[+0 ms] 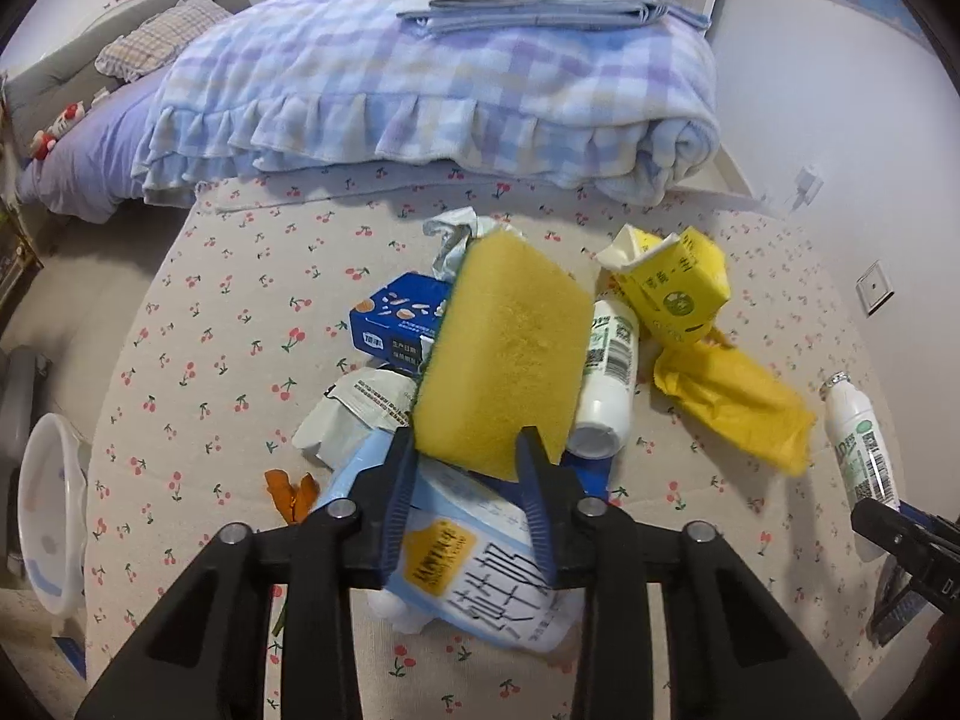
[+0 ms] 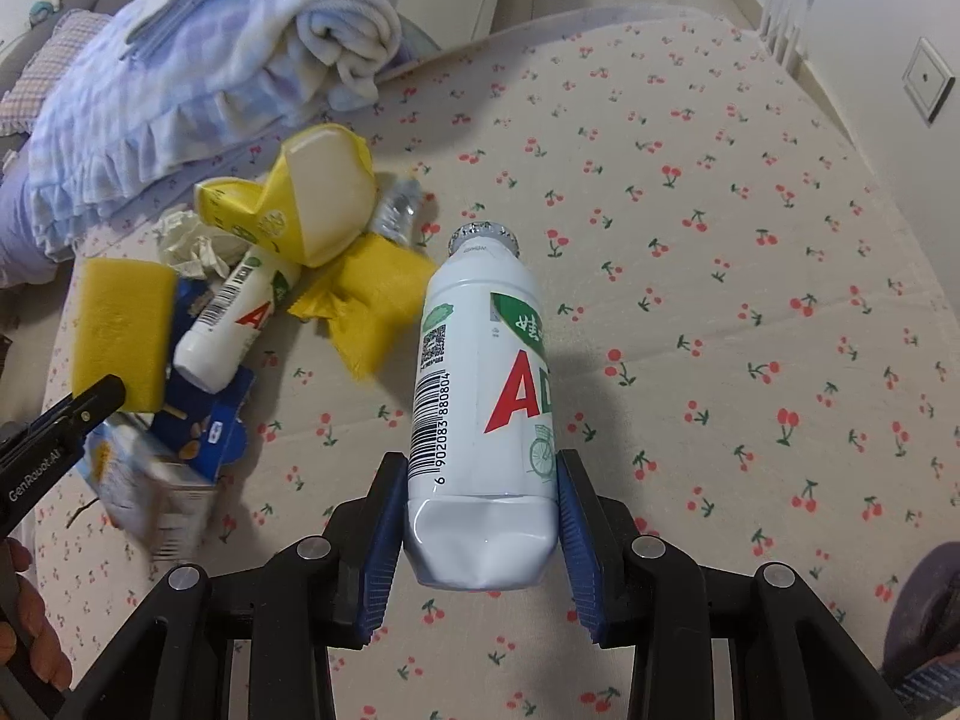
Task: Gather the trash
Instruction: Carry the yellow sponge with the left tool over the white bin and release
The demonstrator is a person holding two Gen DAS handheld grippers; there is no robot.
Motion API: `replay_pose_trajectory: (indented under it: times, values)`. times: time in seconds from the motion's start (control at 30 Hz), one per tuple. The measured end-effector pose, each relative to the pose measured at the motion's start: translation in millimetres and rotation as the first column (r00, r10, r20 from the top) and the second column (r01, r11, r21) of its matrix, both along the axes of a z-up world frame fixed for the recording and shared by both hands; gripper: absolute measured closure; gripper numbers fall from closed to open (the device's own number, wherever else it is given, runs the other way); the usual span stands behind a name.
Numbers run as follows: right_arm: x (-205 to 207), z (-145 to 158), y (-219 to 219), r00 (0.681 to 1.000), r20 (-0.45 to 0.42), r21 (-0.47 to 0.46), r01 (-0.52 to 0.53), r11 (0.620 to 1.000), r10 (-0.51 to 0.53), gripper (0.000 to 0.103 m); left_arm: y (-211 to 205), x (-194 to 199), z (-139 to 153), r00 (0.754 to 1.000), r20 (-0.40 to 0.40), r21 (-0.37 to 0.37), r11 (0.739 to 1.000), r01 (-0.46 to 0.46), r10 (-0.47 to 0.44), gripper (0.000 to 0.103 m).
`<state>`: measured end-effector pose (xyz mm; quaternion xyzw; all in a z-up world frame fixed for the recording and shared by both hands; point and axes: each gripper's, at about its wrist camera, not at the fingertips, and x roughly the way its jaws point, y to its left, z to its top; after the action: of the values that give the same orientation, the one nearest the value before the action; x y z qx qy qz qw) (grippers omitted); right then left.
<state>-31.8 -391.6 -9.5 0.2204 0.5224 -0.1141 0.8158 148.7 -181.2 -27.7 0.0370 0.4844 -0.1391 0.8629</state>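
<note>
My left gripper point(image 1: 467, 441) is shut on a yellow sponge point(image 1: 510, 348), held above a heap of trash on the cherry-print bed sheet point(image 1: 240, 360). The heap holds a white bottle point(image 1: 606, 372), a yellow carton point(image 1: 678, 294), a yellow cloth point(image 1: 738, 402), a blue box point(image 1: 396, 318), a pale blue carton point(image 1: 480, 564), a crumpled tissue point(image 1: 450, 240) and orange peel point(image 1: 291, 489). In the right wrist view, my right gripper point(image 2: 480, 468) is shut on the base of a second white bottle point(image 2: 480, 360), cap pointing away, above the sheet right of the heap.
A folded checked blanket point(image 1: 420, 90) lies across the bed behind the heap. A white basin point(image 1: 48, 510) stands beyond the bed's left edge. The wall with a socket point(image 2: 927, 81) runs along the right. A hand point(image 2: 24, 630) shows at the lower left of the right wrist view.
</note>
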Motion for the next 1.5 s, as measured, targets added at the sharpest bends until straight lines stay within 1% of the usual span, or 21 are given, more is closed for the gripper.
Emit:
replay_pose_trajectory:
  times: [0.03, 0.07, 0.1, 0.17, 0.4, 0.57, 0.67, 0.8, 0.97, 1.2, 1.37, 1.5]
  values:
    - [-2, 2, 1, 1.0, 0.006, -0.001, -0.001, 1.0, 0.001, 0.061, 2, -2, 4, 1.0, 0.006, -0.017, 1.0, 0.008, -0.008, 0.072]
    - [-4, 5, 2, 1.0, 0.014, -0.002, -0.001, 1.0, 0.001, 0.061, 5, -5, 7, 1.0, 0.009, -0.029, 0.999, 0.016, -0.016, 0.085]
    - [-5, 8, 3, 1.0, 0.023, -0.003, -0.002, 1.0, 0.002, 0.061, 8, -7, 10, 1.0, 0.008, -0.04, 0.999, 0.025, -0.025, 0.086]
    - [-7, 12, 7, 0.999, 0.037, -0.004, -0.005, 1.0, 0.006, 0.061, 16, -10, 14, 0.999, -0.004, -0.083, 0.996, 0.036, -0.036, 0.088]
    - [-9, 26, 25, 0.996, 0.081, 0.01, -0.026, 1.0, 0.025, 0.061, 40, -20, 25, 0.998, -0.026, -0.159, 0.986, 0.052, -0.057, 0.092]
    - [-6, 34, 42, 0.993, 0.105, 0.005, -0.055, 0.998, 0.054, 0.061, 59, -25, 35, 0.998, -0.02, -0.207, 0.977, 0.049, -0.054, 0.095]
    - [-2, 38, 50, 0.991, 0.117, -0.001, -0.068, 0.998, 0.068, 0.061, 71, -25, 45, 0.999, -0.007, -0.27, 0.962, 0.049, -0.052, 0.096]
    - [3, 42, 61, 0.987, 0.132, -0.003, -0.087, 0.996, 0.087, 0.061, 83, -28, 57, 0.999, 0.021, -0.311, 0.949, 0.052, -0.048, 0.096]
    - [10, 46, 76, 0.982, 0.142, -0.007, -0.121, 0.993, 0.12, 0.061, 106, -29, 67, 0.999, 0.033, -0.324, 0.946, 0.026, -0.017, 0.096]
    - [23, 46, 109, 0.971, 0.152, -0.005, -0.186, 0.982, 0.185, 0.061, 165, -28, 71, 0.996, 0.045, -0.284, 0.957, -0.065, 0.081, 0.096]
    - [36, 44, 148, 0.954, 0.161, 0.008, -0.257, 0.966, 0.252, 0.061, 213, -32, 68, 0.987, 0.046, -0.251, 0.959, -0.135, 0.151, 0.096]
    - [47, 41, 186, 0.934, 0.17, 0.034, -0.325, 0.945, 0.315, 0.061, 252, -34, 59, 0.977, 0.03, -0.23, 0.952, -0.199, 0.212, 0.096]
